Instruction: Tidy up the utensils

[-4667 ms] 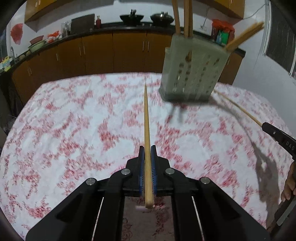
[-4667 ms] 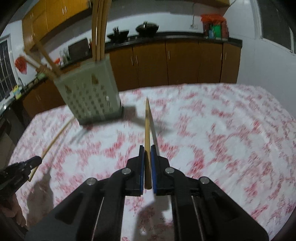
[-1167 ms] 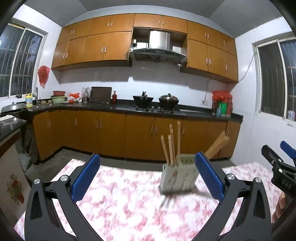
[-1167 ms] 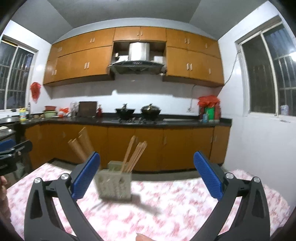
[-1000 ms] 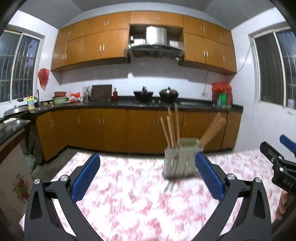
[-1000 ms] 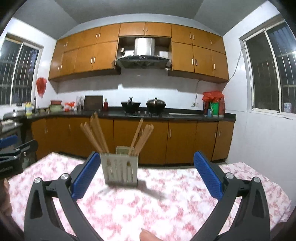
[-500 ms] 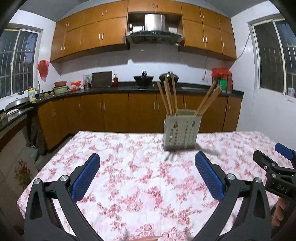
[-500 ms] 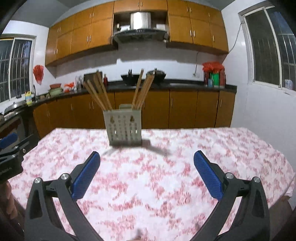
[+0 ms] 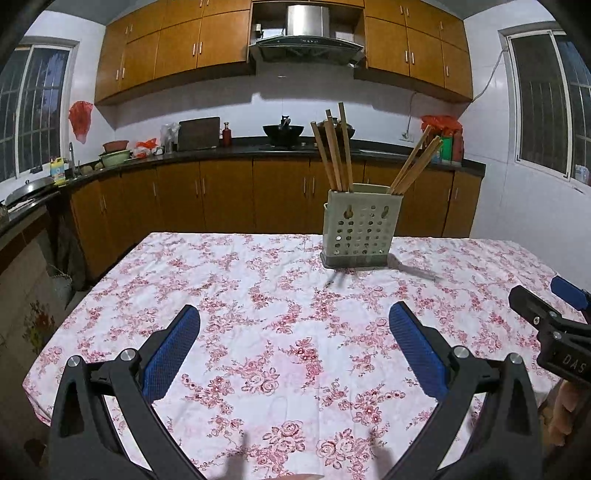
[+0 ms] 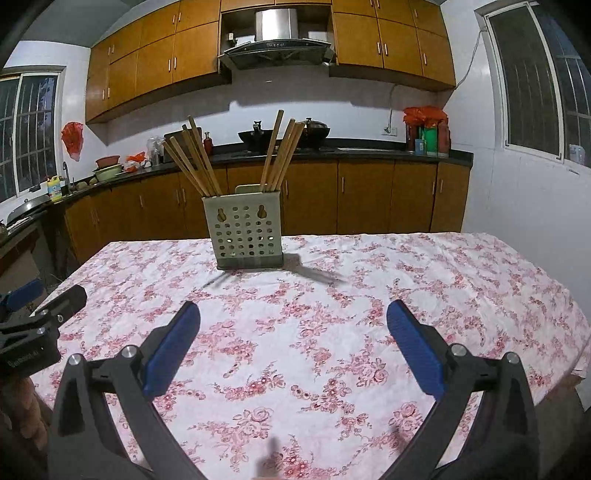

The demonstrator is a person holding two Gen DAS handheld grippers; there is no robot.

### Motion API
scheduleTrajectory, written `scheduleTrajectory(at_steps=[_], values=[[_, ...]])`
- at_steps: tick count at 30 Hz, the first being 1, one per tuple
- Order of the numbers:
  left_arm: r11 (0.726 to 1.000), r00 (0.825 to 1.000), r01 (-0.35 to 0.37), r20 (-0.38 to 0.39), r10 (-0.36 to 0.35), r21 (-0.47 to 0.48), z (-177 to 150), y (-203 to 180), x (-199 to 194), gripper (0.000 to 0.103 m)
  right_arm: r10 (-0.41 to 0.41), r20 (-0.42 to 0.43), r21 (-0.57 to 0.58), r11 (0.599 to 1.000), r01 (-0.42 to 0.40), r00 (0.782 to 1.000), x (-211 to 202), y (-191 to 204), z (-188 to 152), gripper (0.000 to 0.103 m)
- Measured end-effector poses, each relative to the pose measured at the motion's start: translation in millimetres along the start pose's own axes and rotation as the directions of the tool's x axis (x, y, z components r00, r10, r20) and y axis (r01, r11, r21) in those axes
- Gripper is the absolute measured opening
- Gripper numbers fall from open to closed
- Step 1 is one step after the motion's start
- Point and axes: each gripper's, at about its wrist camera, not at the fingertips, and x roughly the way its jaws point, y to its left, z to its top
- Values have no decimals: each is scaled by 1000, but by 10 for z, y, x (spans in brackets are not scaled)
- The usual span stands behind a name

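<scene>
Two claws are hovering over the near part of the worktop (image 9: 258, 280), and both are empty. The left claw (image 9: 294, 349) is standing with its blue pads (image 9: 170, 354) spread wide, pinching nothing, and only the flowered cloth is showing between them. The right claw (image 10: 293, 345) is spread just as wide, with its blue pads (image 10: 415, 349) well apart and nothing between them. In the left wrist view the right claw is appearing at the right edge, and part of a hand (image 9: 563, 413) is showing below it. In the right wrist view the left claw is coming in at the left edge in the same way.

Farther out, the pale perforated utensil holder (image 10: 245, 230) is standing upright on the cloth, towards the far side of the worktop and well apart from both claws. The wooden chopsticks (image 10: 192, 162) are all sitting inside it, in two bunches that are leaning apart: one bunch is tilting to the left and the other (image 10: 282, 155) to the right. I cannot tell if the holder has separate compartments.

Behind the worktop, brown cabinets (image 9: 229, 199) are running along the wall, with a dark wok (image 9: 283, 129) on the counter top and a range hood (image 9: 306, 33) above it.
</scene>
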Motion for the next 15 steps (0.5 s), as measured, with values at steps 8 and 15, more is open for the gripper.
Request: scheduleTrajectory(at_steps=[8,15], values=[[1000,1000,8,0,-8,-5,2,-4,-4,101,0,1,4,1000,0,1000,-3,-4,5,99],[1000,1000,12,-3,-12,-8,-4,-10,-8,101,0,0,6,1000,0,1000,-1,-6,6,99]])
